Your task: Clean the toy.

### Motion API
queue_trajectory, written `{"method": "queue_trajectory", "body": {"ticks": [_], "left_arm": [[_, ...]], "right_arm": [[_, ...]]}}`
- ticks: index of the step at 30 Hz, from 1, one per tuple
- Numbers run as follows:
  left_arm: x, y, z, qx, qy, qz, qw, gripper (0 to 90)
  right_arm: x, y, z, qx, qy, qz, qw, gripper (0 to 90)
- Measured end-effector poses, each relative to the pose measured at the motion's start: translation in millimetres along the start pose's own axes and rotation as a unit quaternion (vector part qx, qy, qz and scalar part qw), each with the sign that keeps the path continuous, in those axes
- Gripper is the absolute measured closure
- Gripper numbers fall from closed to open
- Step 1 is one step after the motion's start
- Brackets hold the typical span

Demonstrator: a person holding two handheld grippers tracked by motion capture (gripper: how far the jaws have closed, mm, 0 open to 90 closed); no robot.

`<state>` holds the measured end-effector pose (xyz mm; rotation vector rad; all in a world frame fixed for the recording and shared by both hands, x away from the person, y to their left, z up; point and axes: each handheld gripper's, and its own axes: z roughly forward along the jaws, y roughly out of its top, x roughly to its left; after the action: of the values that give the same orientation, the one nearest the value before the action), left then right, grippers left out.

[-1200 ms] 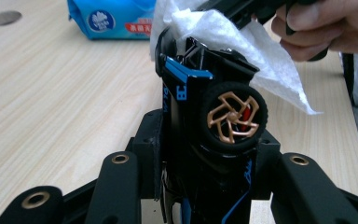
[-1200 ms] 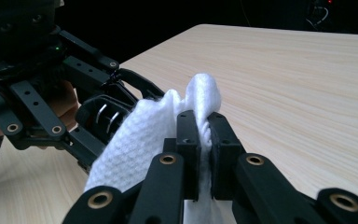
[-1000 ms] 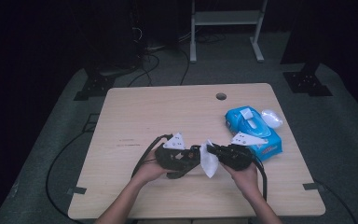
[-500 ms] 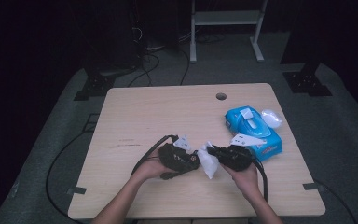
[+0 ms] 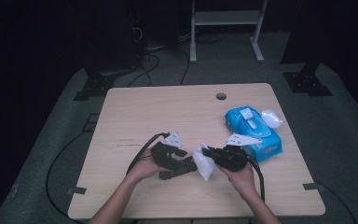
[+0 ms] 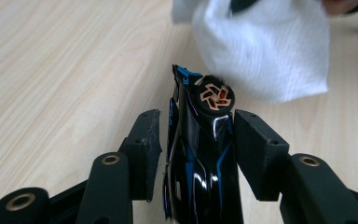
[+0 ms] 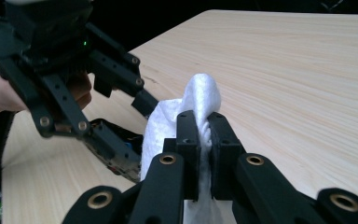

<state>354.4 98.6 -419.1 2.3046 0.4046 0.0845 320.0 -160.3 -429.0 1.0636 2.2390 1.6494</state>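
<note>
— How do the hands sit?
— Low at the table's near edge, grippers tip to tip. The right gripper pinches a wipe.
— The left gripper?
— Jaws just loosened, a gap either side of the black toy car between them; the wipe lies just beyond.

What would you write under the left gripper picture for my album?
Black-and-blue toy car stands between the left gripper's loosened jaws, a white wipe hanging just beyond it over the wooden table.
</note>
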Motion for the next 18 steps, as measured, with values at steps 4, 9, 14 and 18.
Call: {"method": "queue_trajectory", "body": {"ticks": [4,9,14,18], "left_arm": [[4.9,-9.0,-14.2,-0.025,-0.008,-0.014,0.9996,50.9],[12.6,-21.2,-29.6,-0.046,-0.006,-0.036,0.9983,50.7],[14.8,-30.7,-28.4,-0.043,-0.009,-0.05,0.9978,49.7],[15.7,-33.9,-26.5,-0.053,-0.013,-0.061,0.9967,49.3]], "right_arm": [[5.5,3.9,7.1,0.005,0.01,-0.006,0.9999,83.7],[10.9,6.4,19.7,0.022,0.019,-0.014,0.9995,83.7],[12.0,4.2,28.8,0.04,0.02,-0.019,0.9988,83.7],[12.8,2.1,32.2,0.053,0.019,-0.023,0.9981,83.7]]}}
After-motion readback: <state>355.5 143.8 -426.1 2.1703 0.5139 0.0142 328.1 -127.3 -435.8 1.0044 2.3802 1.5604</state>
